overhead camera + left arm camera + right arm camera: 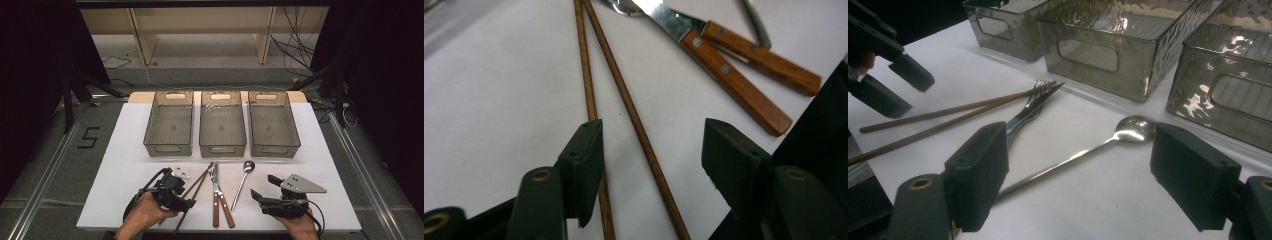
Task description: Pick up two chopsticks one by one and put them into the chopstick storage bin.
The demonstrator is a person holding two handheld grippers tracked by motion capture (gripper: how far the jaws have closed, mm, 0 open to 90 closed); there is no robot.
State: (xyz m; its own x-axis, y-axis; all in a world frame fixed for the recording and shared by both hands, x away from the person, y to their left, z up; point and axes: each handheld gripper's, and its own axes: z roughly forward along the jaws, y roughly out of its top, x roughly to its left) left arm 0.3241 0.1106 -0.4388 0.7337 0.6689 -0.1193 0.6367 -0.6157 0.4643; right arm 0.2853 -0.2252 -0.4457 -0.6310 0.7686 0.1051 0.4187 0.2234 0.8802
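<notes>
Two brown chopsticks (197, 186) lie on the white table (125, 150), crossing near their far tips. My left gripper (186, 196) hovers low over their near ends. In the left gripper view its jaws (654, 150) stand apart: one chopstick (634, 120) runs between them and the other passes under the left pad (584, 155), with neither pad pressing. A knife and fork with wooden handles (218, 197) lie just right of them. My right gripper (264, 187) is open, its jaws (1083, 180) straddling the handle of a steel spoon (1133, 127) without touching it.
Three smoky clear bins (169, 125) (222, 125) (273, 125) stand side by side at the back of the table. The table's front edge runs just below both hands. Cables and a wooden shelf lie on the floor beyond.
</notes>
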